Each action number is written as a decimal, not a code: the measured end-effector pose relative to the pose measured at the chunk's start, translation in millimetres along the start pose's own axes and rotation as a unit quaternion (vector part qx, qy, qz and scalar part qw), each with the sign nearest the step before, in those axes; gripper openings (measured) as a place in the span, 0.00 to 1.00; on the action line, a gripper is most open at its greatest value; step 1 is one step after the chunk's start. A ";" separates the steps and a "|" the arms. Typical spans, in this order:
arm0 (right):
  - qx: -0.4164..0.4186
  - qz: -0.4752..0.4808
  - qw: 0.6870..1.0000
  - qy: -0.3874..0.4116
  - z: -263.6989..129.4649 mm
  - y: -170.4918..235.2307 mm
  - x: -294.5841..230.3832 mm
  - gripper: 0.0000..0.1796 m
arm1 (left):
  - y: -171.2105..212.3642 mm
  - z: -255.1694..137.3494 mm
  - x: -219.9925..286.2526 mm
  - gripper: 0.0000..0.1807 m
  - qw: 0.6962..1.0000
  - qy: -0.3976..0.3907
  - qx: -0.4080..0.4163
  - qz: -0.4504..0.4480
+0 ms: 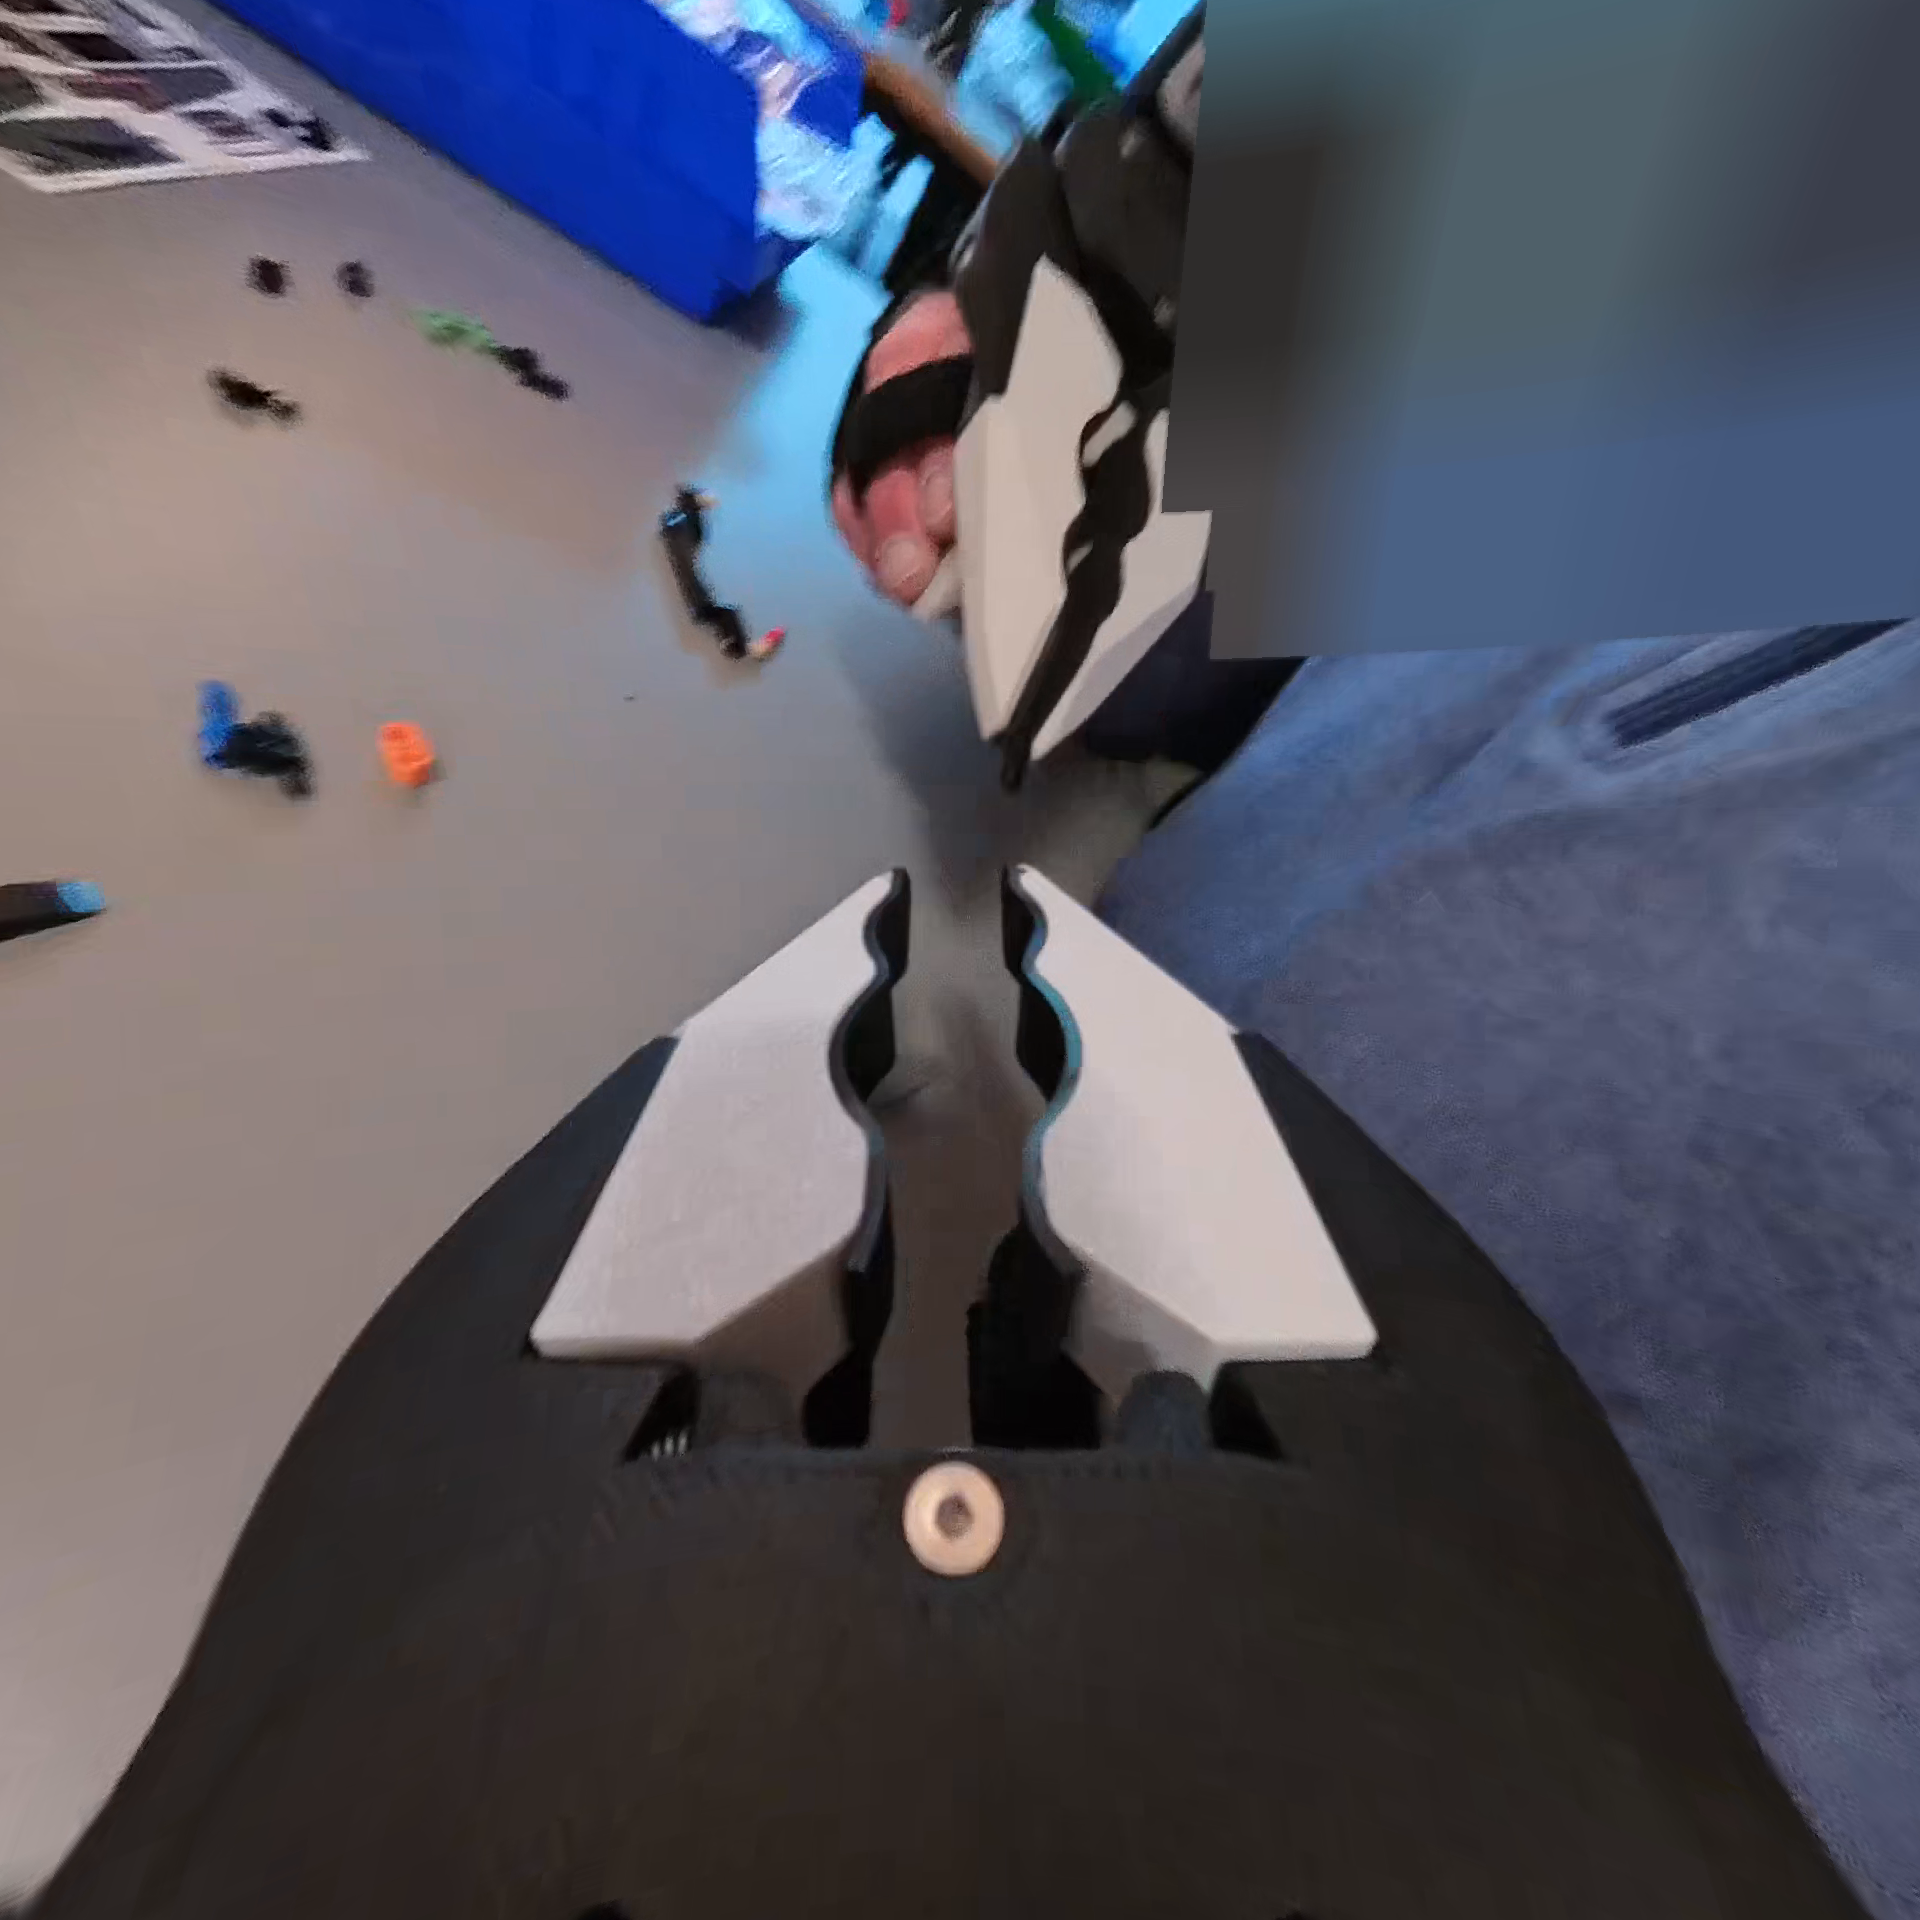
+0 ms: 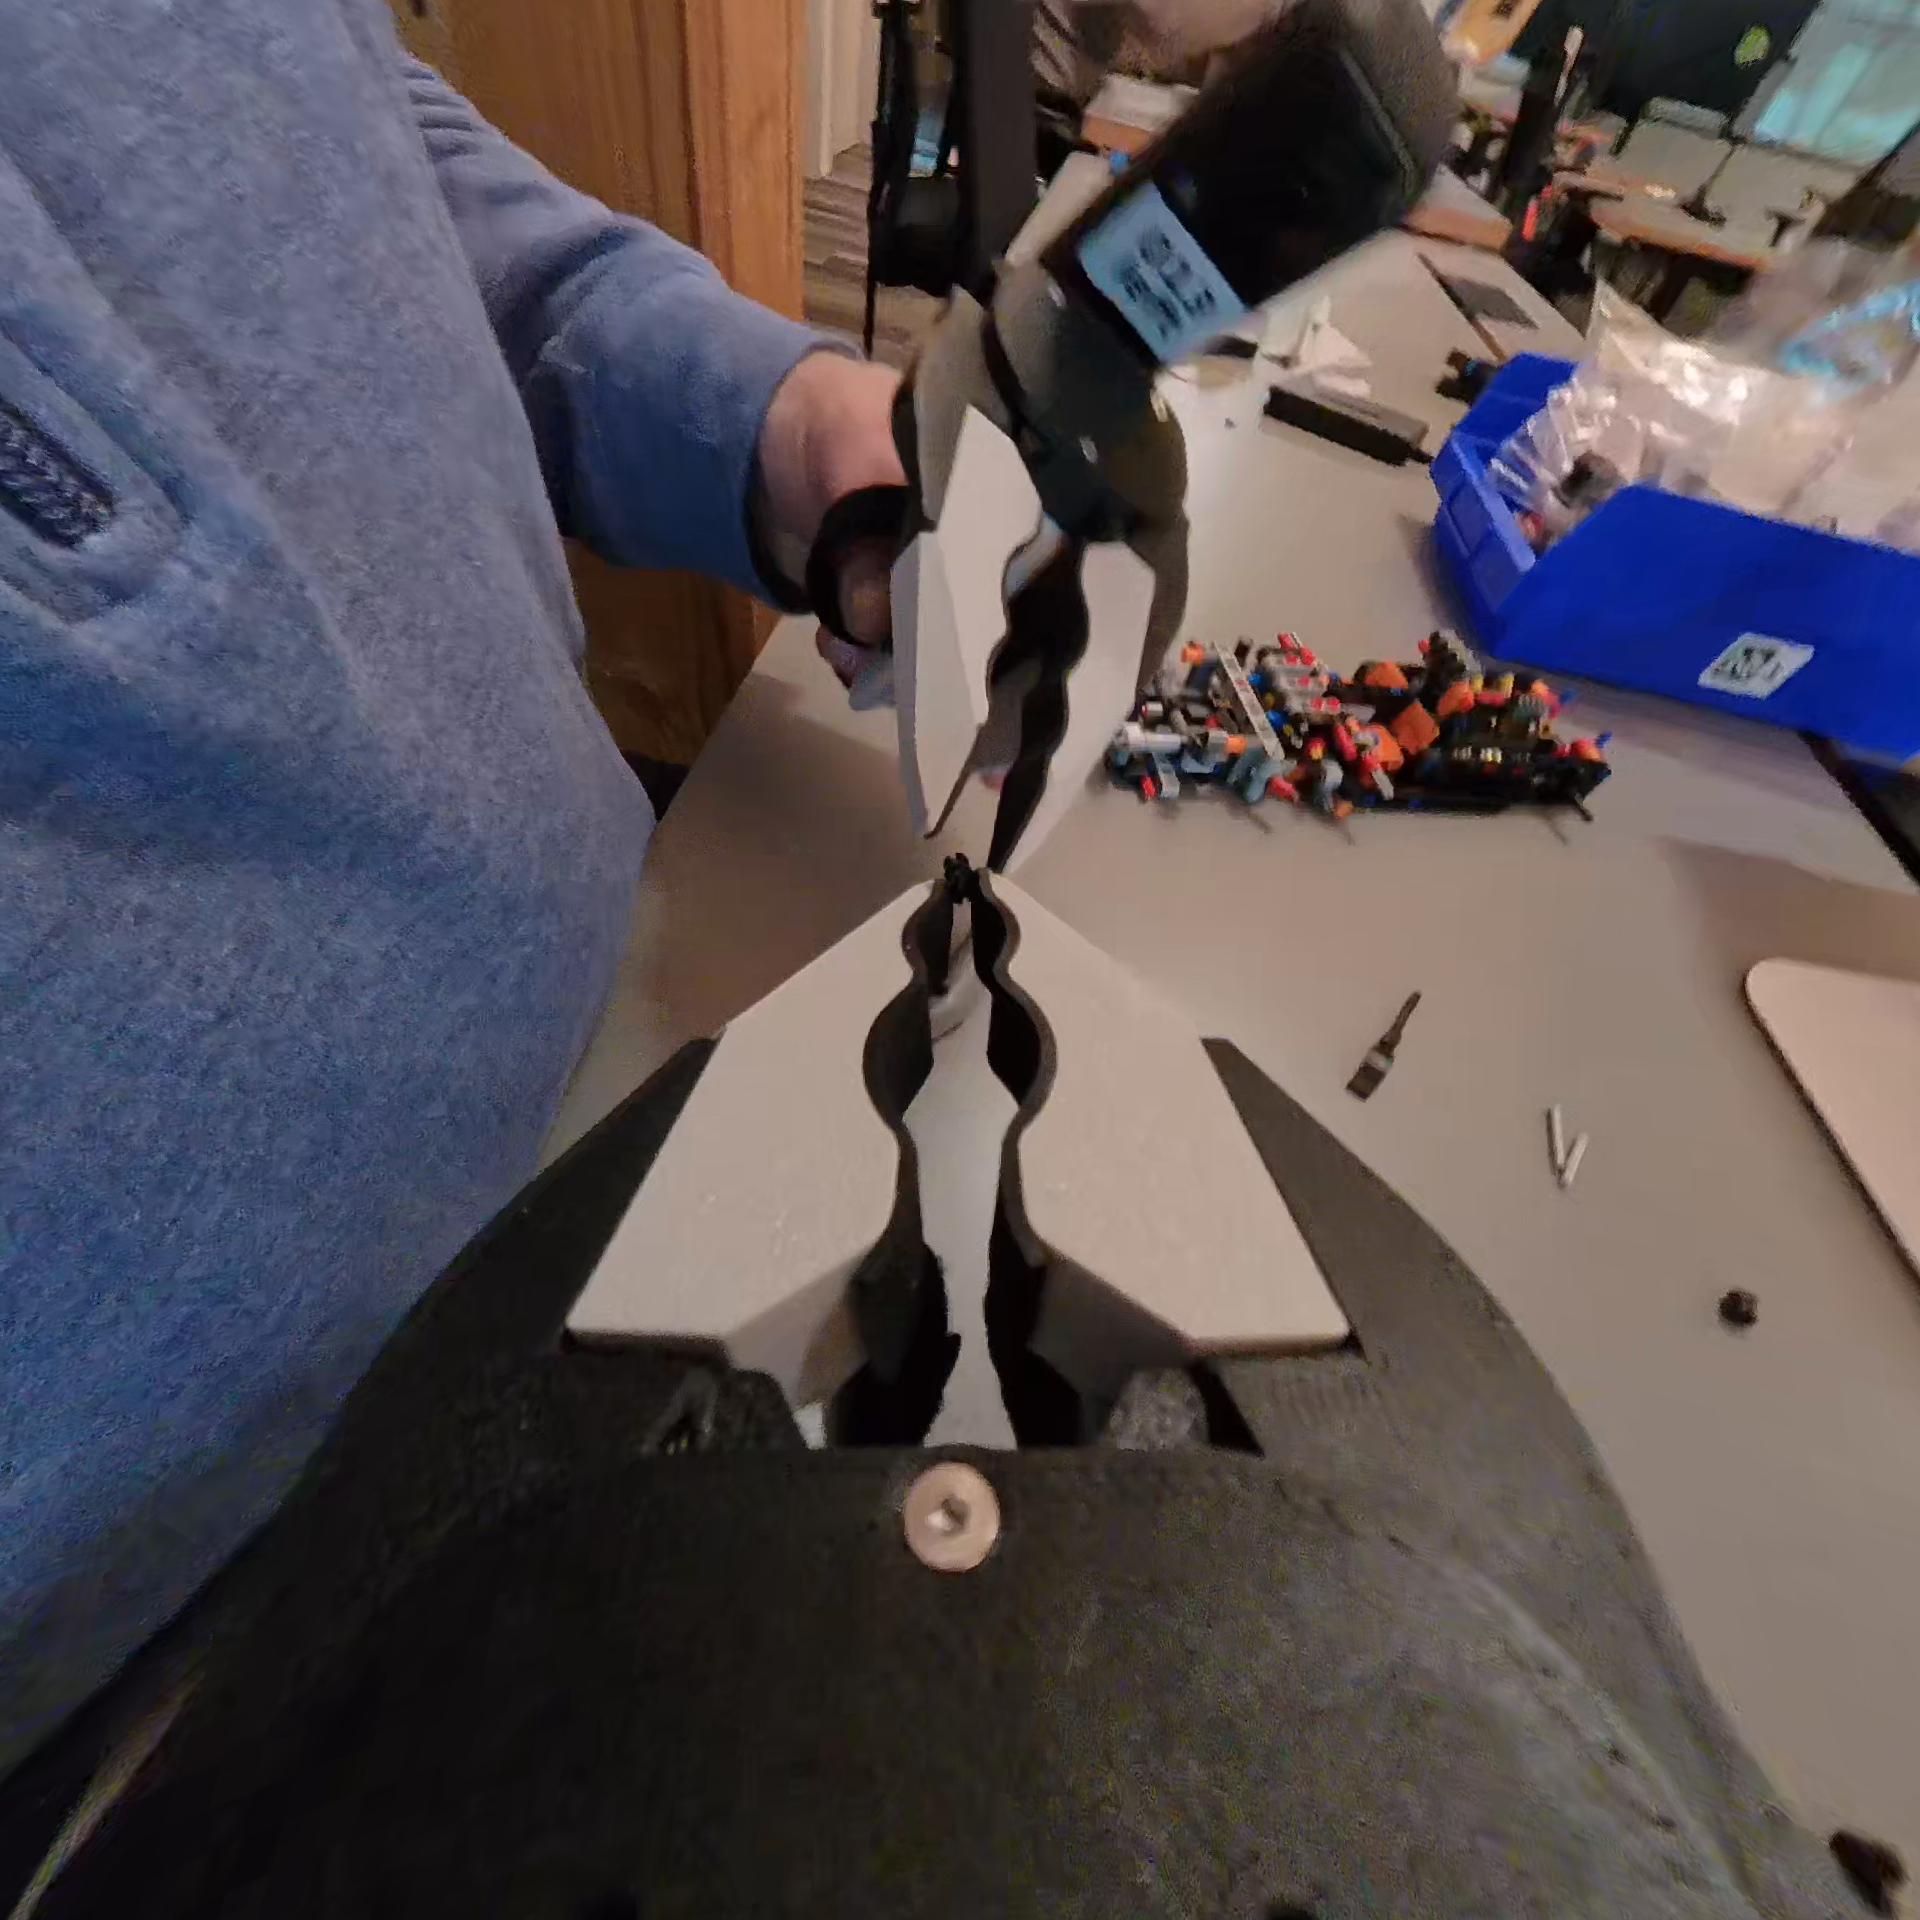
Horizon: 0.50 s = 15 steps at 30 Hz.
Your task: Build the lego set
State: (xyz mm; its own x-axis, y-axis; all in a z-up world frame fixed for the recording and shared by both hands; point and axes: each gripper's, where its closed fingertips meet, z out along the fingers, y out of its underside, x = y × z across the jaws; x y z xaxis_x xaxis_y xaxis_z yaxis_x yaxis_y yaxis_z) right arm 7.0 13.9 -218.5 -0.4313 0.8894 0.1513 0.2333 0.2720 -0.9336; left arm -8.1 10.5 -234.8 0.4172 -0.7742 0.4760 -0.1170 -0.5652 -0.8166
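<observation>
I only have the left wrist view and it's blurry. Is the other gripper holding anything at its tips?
Observer: Yes. In the right wrist view the right gripper is shut on a small black piece, close to the tips of the left gripper.
Operator: Where is the partly built model? I see only loose bits.
Observer: A multicoloured lego assembly lies on the table, in front of the blue bin.
</observation>
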 end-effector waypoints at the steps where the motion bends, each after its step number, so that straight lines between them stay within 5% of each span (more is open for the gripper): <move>1: 0.000 0.014 1.000 0.005 -2.0 4.6 0.6 0.01 | 7.2 -4.0 -8.2 0.09 0.998 -0.039 -0.027 0.030; 4: -0.002 0.047 0.999 0.011 -7.9 19.8 -3.4 0.01 | 28.2 -2.5 -22.4 0.15 0.978 -0.105 -0.132 0.126; 8: -0.002 0.072 0.997 0.027 -16.3 28.8 -8.4 0.01 | 66.2 6.7 -47.1 0.18 0.912 -0.146 -0.286 0.255; 11: -0.005 0.077 0.996 0.036 -21.3 32.1 -10.9 0.01 | 80.5 11.6 -52.6 0.17 0.884 -0.133 -0.328 0.307; 15: -0.002 0.078 0.996 0.041 -25.6 33.4 -13.1 0.01 | 78.7 17.5 -53.7 0.09 0.882 -0.132 -0.330 0.310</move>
State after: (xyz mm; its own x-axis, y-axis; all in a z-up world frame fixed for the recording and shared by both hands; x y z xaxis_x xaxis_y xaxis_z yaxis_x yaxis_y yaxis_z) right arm 42.7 20.7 -243.4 -0.3161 0.9482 0.0304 0.2951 0.1287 -0.9468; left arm -24.0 12.6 -330.3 0.2743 -0.9483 -0.1596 -0.8591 -0.1670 -0.4839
